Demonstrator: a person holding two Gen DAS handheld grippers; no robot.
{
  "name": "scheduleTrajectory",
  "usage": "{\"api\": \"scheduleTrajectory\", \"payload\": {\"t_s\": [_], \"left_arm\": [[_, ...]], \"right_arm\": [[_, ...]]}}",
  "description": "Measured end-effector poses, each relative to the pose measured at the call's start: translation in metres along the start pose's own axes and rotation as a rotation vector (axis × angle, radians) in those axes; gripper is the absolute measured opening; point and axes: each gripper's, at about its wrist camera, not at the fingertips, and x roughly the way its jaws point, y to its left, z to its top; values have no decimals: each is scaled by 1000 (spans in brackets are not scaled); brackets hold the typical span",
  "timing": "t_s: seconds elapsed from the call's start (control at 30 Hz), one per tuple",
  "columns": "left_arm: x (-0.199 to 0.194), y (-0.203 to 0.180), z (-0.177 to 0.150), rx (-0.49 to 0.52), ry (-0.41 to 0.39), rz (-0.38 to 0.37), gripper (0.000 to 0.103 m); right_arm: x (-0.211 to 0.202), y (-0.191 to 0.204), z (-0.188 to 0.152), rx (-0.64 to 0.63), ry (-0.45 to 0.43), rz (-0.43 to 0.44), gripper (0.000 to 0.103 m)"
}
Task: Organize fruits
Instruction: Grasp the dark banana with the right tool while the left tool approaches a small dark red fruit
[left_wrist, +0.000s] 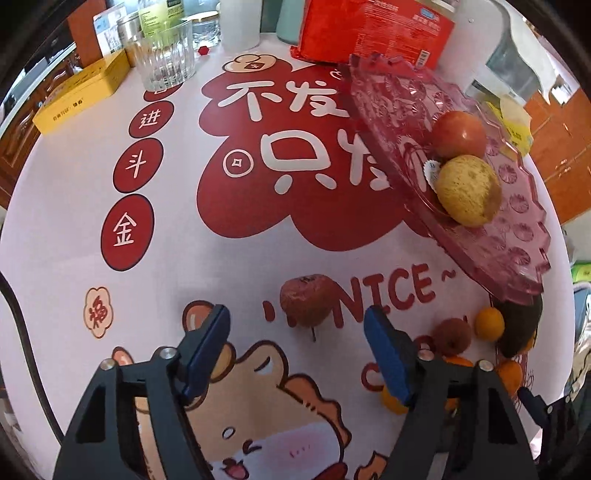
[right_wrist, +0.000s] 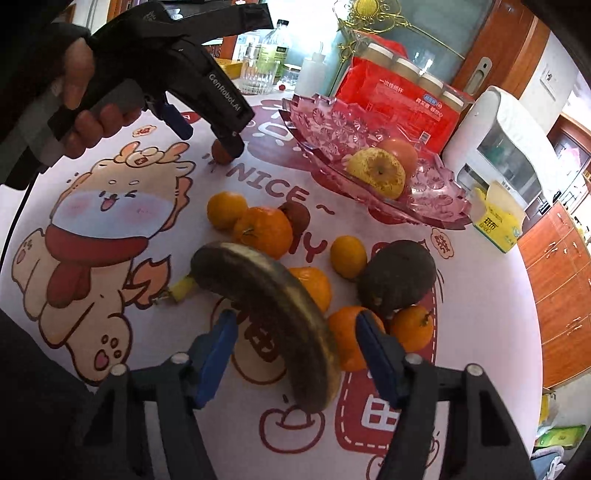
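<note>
A pink glass fruit plate (left_wrist: 517, 236) (right_wrist: 332, 122) holds a red apple (left_wrist: 460, 133) (right_wrist: 400, 151) and a yellow pear (left_wrist: 467, 190) (right_wrist: 378, 173). My left gripper (left_wrist: 297, 328) is open just short of a wrinkled red fruit (left_wrist: 306, 299) on the table; in the right wrist view it (right_wrist: 210, 134) hides most of that fruit (right_wrist: 219, 153). My right gripper (right_wrist: 295, 332) is open around a blackened banana (right_wrist: 273, 299). Several oranges (right_wrist: 264, 230), a second wrinkled red fruit (right_wrist: 297, 216) and a dark avocado (right_wrist: 397, 277) lie around it.
A ribbed glass (left_wrist: 164, 55), a yellow box (left_wrist: 83, 94), bottles and a red package (left_wrist: 373, 29) stand at the table's back. A white appliance (right_wrist: 502, 144) and a yellow tissue box (right_wrist: 495, 221) stand to the right of the plate.
</note>
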Motion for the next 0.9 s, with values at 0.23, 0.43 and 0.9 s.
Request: {"api": "scheduleTrajectory", "payload": {"t_s": [0.23,0.43,0.9], "left_arm": [[10,6,3,-26,-51,-40,63],[16,1,4,8,-81,-15,46],[-4,-4,-3,27,-121,-50,31]], "right_arm": [[8,-2,0,-5,8,23,57],[11,-1,1,-12,-12,38,55],[9,-4,3,65,10,108,37]]}}
